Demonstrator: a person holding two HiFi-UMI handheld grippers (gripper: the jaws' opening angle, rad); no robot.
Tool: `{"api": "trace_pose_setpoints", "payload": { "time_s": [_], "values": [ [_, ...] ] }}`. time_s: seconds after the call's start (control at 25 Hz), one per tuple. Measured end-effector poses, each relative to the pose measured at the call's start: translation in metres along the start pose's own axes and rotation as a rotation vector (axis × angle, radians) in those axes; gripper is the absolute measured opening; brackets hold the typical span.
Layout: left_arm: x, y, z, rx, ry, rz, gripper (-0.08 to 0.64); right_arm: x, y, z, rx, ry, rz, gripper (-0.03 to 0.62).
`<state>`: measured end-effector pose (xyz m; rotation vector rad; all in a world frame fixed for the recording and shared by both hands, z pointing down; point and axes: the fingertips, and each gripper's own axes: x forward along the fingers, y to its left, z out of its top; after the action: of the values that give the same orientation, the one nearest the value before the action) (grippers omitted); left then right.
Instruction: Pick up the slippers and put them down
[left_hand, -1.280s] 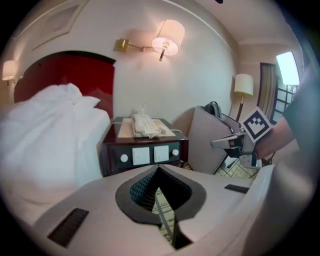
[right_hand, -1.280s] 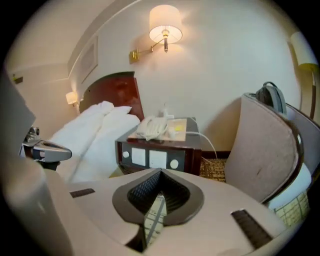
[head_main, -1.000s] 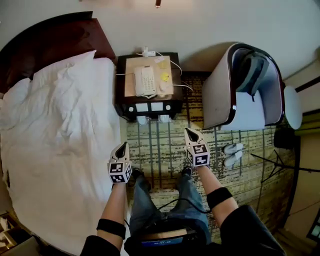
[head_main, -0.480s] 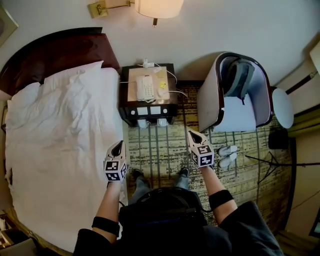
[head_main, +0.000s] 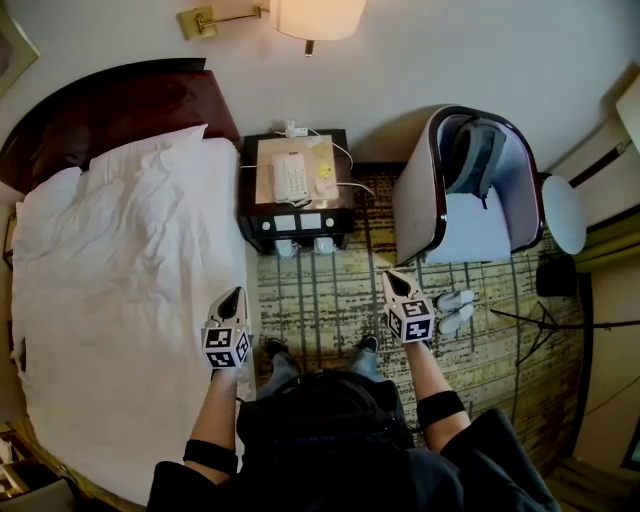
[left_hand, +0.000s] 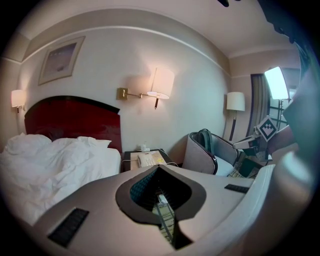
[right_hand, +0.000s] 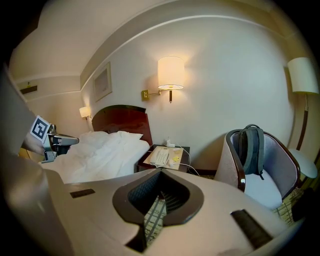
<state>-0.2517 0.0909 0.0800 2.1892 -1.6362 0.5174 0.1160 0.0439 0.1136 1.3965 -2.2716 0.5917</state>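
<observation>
Left tool (head_main: 232, 297) closed, empty, above bed (head_main: 120, 280) edge; right tool (head_main: 397, 281) closed, empty, left of slippers (head_main: 458, 310) on carpet (head_main: 320, 300); nearer, so likely picker.

**Hotel room, seen from above**

A bed (head_main: 120, 300) with rumpled white linen lies against a dark red headboard (head_main: 110, 100). Beside it, a dark nightstand (head_main: 248, 190) carries a white telephone (head_main: 291, 176), under a lit brass-armed wall lamp (head_main: 318, 17). A grey backpack (head_main: 475, 155) stands upright in a curved armchair (head_main: 418, 205) near a round white table (head_main: 563, 215). Striped patterned carpet (head_main: 320, 300) covers the floor. A framed picture (left_hand: 61, 58) hangs above the bed.
</observation>
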Motion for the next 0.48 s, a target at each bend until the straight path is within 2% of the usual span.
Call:
{"api": "trace_pose_setpoints", "payload": {
  "time_s": [0.48],
  "values": [
    [-0.005, -0.013, -0.012, -0.006, 0.010, -0.010, 0.008, -0.008, 0.004, -0.009, -0.010, 0.020, 0.006, 0.002]
  ]
}}
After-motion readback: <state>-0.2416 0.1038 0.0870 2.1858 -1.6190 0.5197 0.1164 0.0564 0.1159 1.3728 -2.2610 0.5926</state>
